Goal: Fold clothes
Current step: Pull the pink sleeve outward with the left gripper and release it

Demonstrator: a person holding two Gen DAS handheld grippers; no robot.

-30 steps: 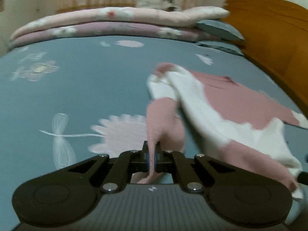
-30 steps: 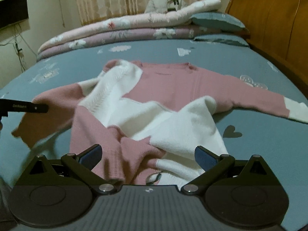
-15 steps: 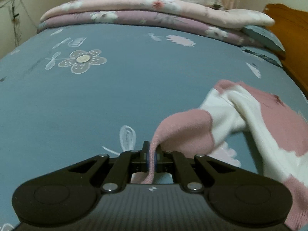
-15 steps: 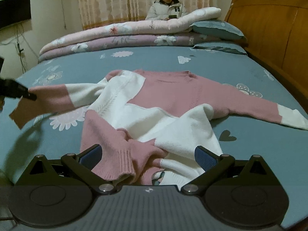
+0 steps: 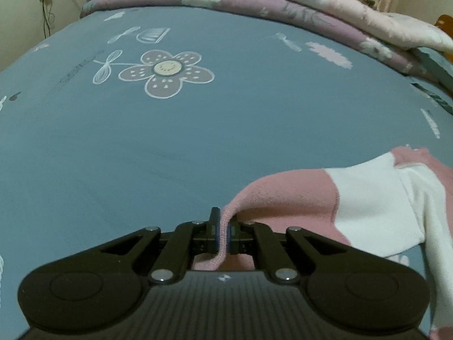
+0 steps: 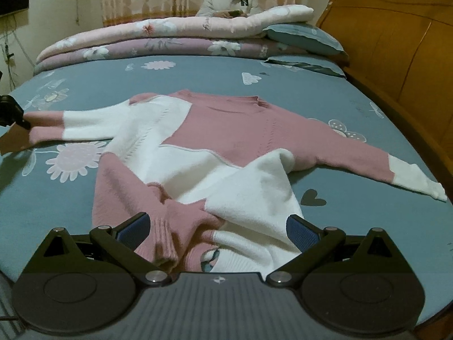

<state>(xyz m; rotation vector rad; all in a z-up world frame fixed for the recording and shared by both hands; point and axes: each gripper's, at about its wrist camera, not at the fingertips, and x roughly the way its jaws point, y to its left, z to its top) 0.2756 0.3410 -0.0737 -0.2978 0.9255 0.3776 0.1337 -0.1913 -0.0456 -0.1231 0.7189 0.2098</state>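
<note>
Blue floral bedsheet (image 6: 283, 90) carries the pink-and-white sweater (image 6: 198, 147), body rumpled, both sleeves out toward 9 and 3 o'clock. Left gripper (image 5: 222, 233) clamped on the 9 o'clock cuff (image 5: 223, 226), likely tensioning it flat. Right gripper (image 6: 218, 226) jaws apart over the hem.

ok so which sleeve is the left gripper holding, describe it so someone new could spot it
Start from the wooden headboard and look across the blue bed sheet to the pink and white sweater spread on it. The held sleeve stretches toward the side away from the headboard. Its cuff is pink and pinched in the left gripper, while the other sleeve ends in white and lies free.
</note>
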